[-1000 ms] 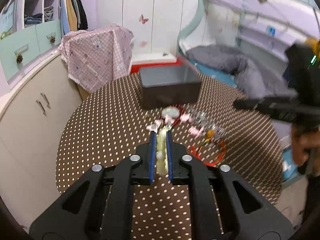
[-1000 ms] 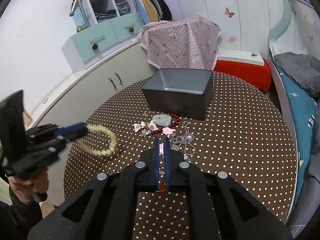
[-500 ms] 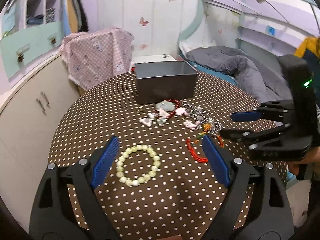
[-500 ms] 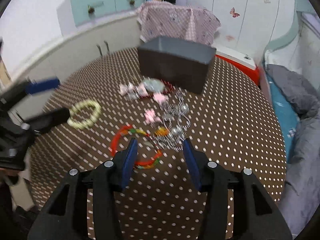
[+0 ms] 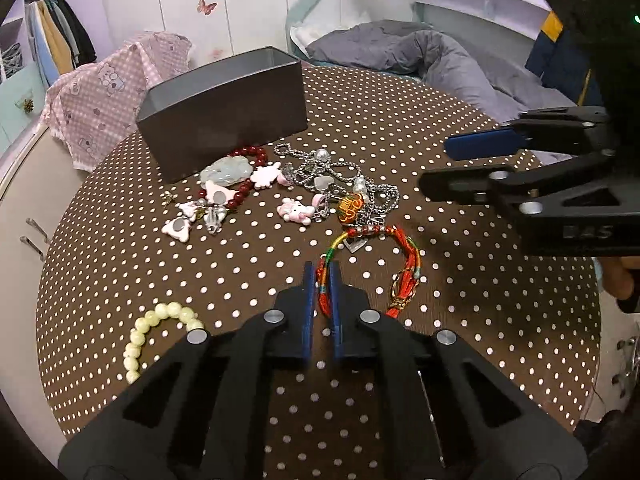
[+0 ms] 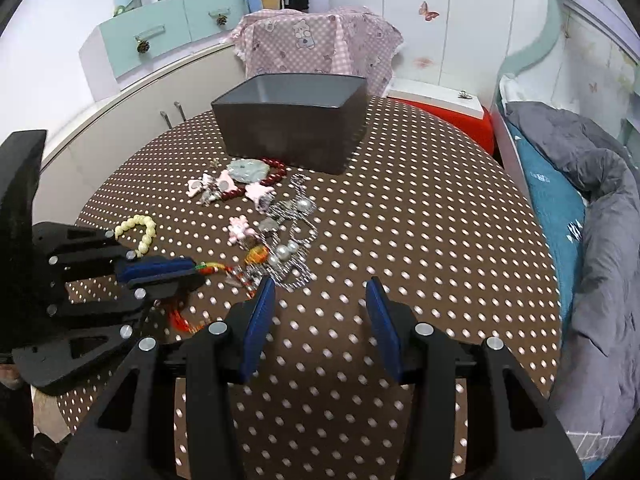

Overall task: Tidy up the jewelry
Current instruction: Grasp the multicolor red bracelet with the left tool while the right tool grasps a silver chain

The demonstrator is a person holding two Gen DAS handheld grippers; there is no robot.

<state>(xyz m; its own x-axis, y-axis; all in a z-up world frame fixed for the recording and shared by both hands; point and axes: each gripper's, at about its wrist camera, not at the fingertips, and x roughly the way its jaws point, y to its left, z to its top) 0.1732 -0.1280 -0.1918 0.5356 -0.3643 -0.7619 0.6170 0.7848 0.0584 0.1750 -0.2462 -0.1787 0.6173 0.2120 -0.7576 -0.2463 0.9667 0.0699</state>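
Observation:
My left gripper point(image 5: 321, 276) is shut on the near side of a red and multicoloured cord bracelet point(image 5: 406, 256) lying on the dotted table; it also shows in the right wrist view point(image 6: 192, 270). A pale green bead bracelet point(image 5: 160, 318) lies at the left, apart from the gripper. A pile of jewelry lies in the middle: silver chains with pearls point(image 5: 332, 172), pink charms point(image 5: 294, 210), a dark red bead bracelet point(image 5: 248, 186) with a jade pendant point(image 5: 226, 172). An open dark grey box point(image 5: 224, 110) stands behind it. My right gripper point(image 6: 322, 286) is open and empty above the table, right of the pile.
The round table with a brown polka-dot cloth point(image 6: 420, 208) drops off all round. A white cabinet point(image 6: 120, 108) and a pink covered chair point(image 6: 320, 46) stand behind it. A bed with grey bedding point(image 6: 592, 184) lies at the right.
My left gripper let go of the pale green bead bracelet on the table, moved right and shut on the red cord bracelet. My right gripper released that bracelet, opened and pulled back.

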